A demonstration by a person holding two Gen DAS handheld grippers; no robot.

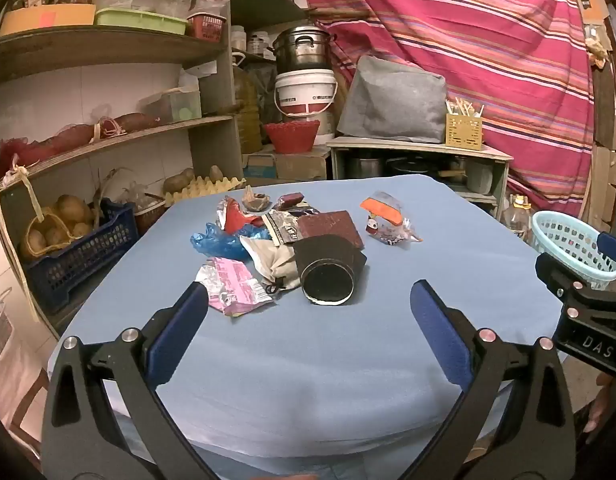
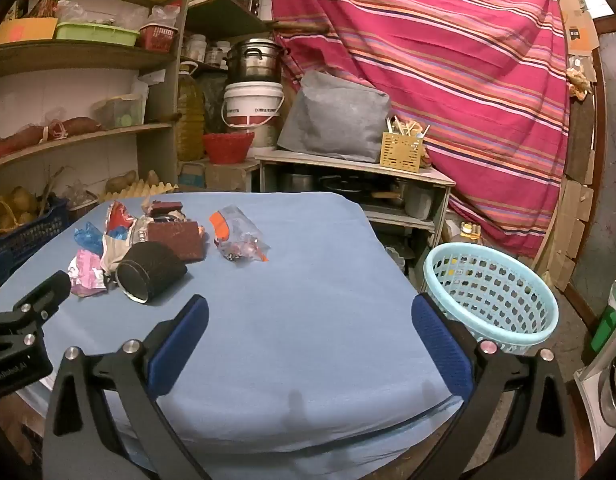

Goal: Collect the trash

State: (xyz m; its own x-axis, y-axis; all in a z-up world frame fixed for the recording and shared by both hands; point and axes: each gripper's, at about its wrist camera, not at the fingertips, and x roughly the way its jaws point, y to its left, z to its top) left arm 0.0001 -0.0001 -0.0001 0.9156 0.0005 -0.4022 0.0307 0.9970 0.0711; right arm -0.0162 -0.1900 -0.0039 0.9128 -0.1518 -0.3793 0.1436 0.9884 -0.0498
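Note:
A pile of trash lies on the blue-covered table (image 1: 308, 360): a black cardboard tube (image 1: 327, 276) on its side, a pink wrapper (image 1: 236, 286), a blue plastic bag (image 1: 216, 242), a brown box (image 1: 331, 228) and a clear wrapper with an orange patch (image 1: 387, 220). My left gripper (image 1: 308, 300) is open and empty, just short of the tube. My right gripper (image 2: 308, 316) is open and empty over bare cloth, right of the pile (image 2: 148, 240). A light blue basket (image 2: 495, 296) stands off the table's right edge.
Shelves (image 1: 108, 132) with food and boxes stand at the left, with a blue crate of potatoes (image 1: 76, 248). A low cabinet (image 1: 419, 156) with a grey bag and a striped red curtain (image 1: 487, 60) are behind the table.

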